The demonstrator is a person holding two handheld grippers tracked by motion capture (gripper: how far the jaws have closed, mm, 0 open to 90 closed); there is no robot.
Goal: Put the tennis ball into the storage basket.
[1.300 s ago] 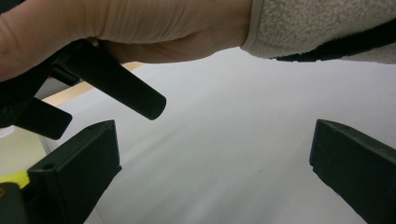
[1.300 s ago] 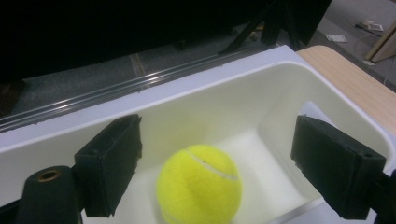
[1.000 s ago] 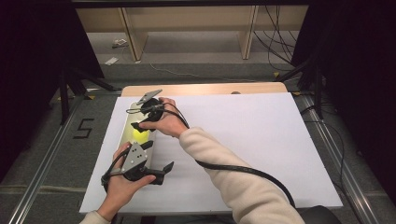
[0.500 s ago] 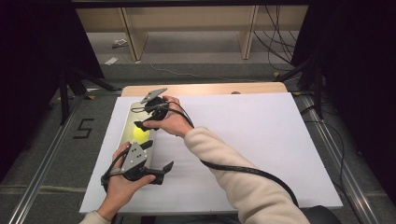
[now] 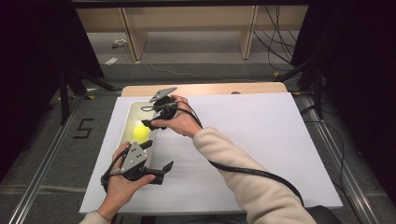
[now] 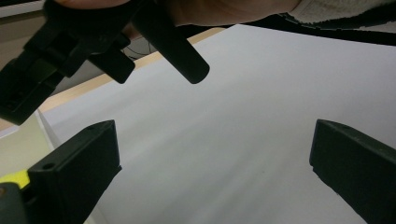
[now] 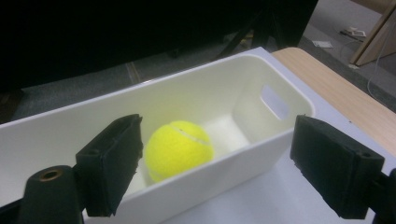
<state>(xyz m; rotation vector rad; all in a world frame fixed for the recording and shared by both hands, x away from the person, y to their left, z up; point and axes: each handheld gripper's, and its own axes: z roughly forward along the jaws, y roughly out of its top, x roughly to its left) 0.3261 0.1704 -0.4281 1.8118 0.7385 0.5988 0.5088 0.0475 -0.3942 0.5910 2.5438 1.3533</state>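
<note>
— Tennis ball (image 7: 179,147), where does it sit?

— Inside the white bin (image 7: 261,140), on its floor, roughly in the middle of its length. From the high view the ball (image 5: 140,134) glows yellow in the bin (image 5: 130,114), which stands along the left edge of the white sheet (image 5: 261,135) covering the counter (image 5: 210,88).

— And the right gripper (image 5: 154,122)?

— It hangs over the bin's near long wall, right beside the ball. In the right gripper view its jaws stand wide apart and hold nothing; the ball appears between them, close to the left jaw, with the bin wall in front of it. I cannot tell whether that jaw touches the bin.

— What about the left gripper (image 5: 156,170)?

— It is near the front of the counter, just below the bin's near end, gripped by the person's left hand (image 5: 122,184). Its jaws are spread wide too, with nothing between them but the bare white sheet (image 6: 243,121). The left gripper view also catches the right gripper (image 6: 140,60) up close at the top, with the hand that holds it.

— Does the bin have any feature worth noting?

— A slot handle cut into its far short wall, seen in the right gripper view. Beyond that end the counter's wooden edge (image 7: 336,88) shows.

— Anything else nearby?

— A cable (image 5: 252,171) trails from the right gripper along the cream sleeve (image 5: 247,186).
</note>
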